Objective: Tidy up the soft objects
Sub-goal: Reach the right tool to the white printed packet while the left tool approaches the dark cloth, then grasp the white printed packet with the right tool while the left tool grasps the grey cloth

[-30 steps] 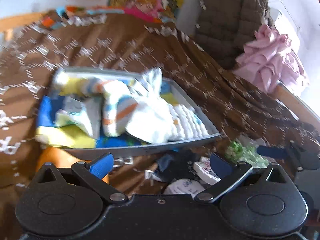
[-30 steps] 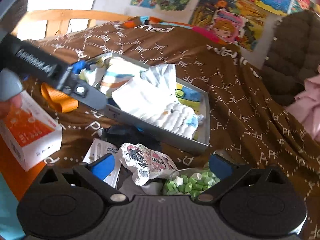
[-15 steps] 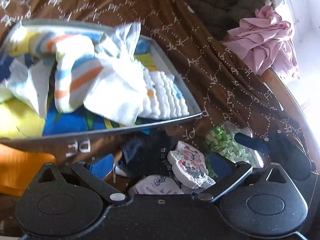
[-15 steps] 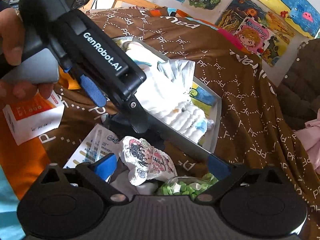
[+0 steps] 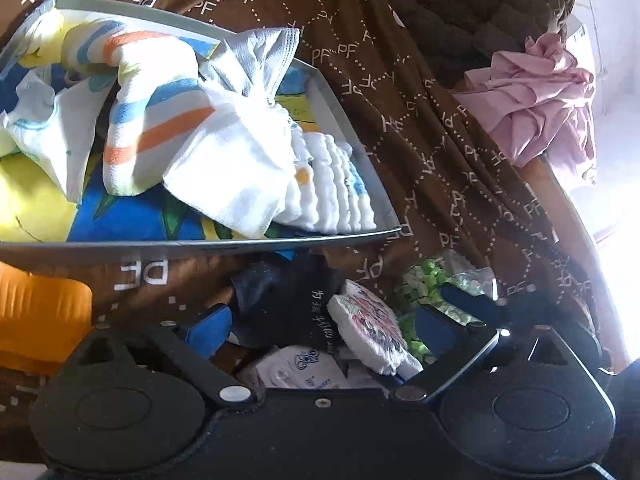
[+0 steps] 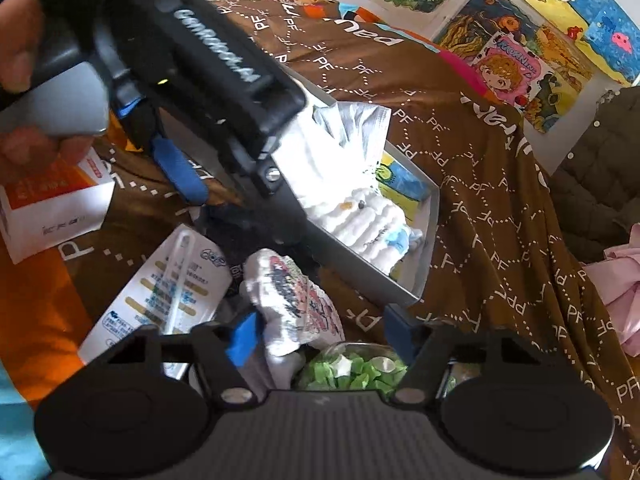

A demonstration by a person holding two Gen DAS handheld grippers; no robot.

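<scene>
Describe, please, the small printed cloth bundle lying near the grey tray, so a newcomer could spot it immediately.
Find the grey tray full of white cloths on the brown bedspread. Just in front of its near wall, among the clutter, lies the printed bundle. It sits between a white paper packet and a clear container of green pieces, and it alone is white with a red-and-black cartoon print.

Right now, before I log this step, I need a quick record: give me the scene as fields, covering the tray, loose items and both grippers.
surface: brown PF-patterned blanket
tray: grey, holds striped towel and folded white cloth
loose in front: cartoon-print cloth, dark garment, clear container of green pieces
left gripper: open, over the loose pile
right gripper: jaws have just been closing, not yet pressing; cartoon-print cloth between them
</scene>
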